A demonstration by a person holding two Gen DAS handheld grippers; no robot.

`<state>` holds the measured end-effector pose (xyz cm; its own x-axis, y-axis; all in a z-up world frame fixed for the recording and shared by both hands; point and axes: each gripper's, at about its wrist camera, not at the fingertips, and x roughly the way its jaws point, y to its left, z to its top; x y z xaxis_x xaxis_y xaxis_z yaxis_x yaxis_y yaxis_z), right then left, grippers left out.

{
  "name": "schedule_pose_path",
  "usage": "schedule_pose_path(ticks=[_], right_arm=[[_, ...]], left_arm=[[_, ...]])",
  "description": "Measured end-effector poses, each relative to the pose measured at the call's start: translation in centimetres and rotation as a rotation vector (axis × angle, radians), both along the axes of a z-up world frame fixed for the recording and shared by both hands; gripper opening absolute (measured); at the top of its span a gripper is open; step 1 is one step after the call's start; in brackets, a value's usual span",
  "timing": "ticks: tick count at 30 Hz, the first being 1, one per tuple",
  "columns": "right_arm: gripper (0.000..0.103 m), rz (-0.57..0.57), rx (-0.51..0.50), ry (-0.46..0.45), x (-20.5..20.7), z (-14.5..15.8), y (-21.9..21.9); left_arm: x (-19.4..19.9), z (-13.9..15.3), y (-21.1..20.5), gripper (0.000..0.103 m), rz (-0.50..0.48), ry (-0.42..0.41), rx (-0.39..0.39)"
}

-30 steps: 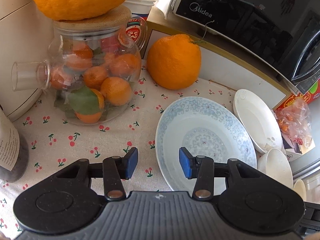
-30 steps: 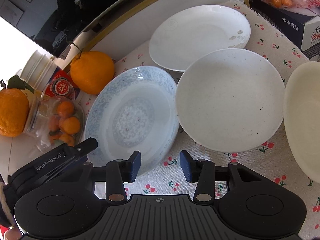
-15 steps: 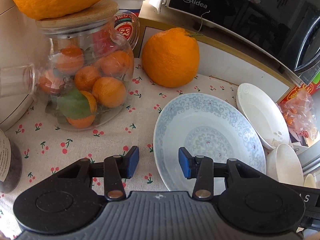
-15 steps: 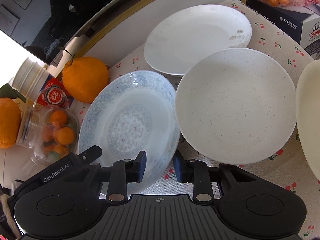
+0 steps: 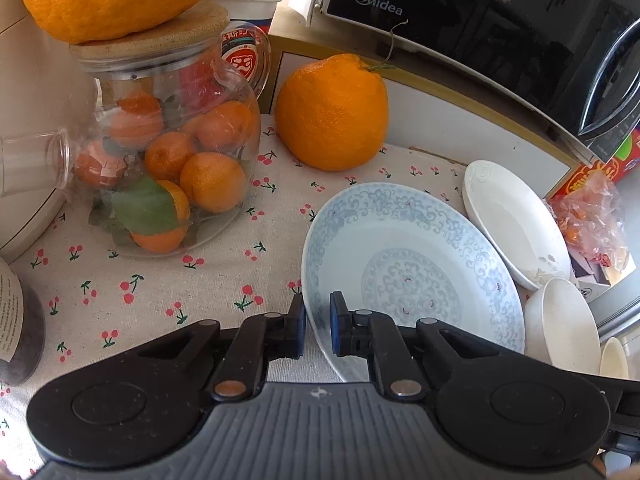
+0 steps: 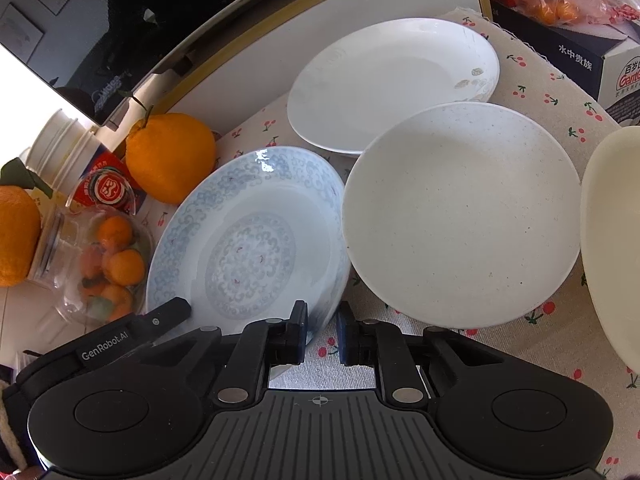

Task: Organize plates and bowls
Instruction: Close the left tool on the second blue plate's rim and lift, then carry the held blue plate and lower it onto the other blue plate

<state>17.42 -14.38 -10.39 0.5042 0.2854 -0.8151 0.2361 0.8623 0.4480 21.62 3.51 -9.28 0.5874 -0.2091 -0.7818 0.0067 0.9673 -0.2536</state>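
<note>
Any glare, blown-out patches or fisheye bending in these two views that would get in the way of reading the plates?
Left wrist view: sharp, daylit; the microwave edge bows with fisheye, and the blue plate reads clearly. Right wrist view: a small glare spot on that plate's far rim, a blown-out white patch at the left edge, and the speckled plate evenly lit.

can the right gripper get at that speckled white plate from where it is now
Probably not yet. The right gripper, jaws just closing, straddles the blue patterned plate's rim. The speckled white plate lies unobstructed just right of it.
</note>
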Motion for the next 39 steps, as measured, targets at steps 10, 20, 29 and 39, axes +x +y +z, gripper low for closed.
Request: schedule_pose_path(ticks=[10, 20, 29, 39], right_arm=[[0.016, 0.005, 0.026, 0.012, -0.4, 1.2, -0.5], [0.016, 0.048, 0.020, -0.061, -1.7, 3.5, -0.1], [0.016, 0.071, 0.037, -0.102, -3.5, 5.5, -0.2], [0.016, 0.124, 0.046, -0.176, -6.6, 8.4, 0.0]], left_arm=[[-1.2, 1.0, 0.6, 0.009, 0.023, 0.017, -0.047], [-2.7, 2.6, 1.4, 0.009, 0.058, -0.003, -0.081], [-5.5, 5.1, 2.3, 0.009, 0.074, -0.041, -0.117], [-9.2, 7.2, 3.3, 0.010, 0.109, -0.070, -0.160]])
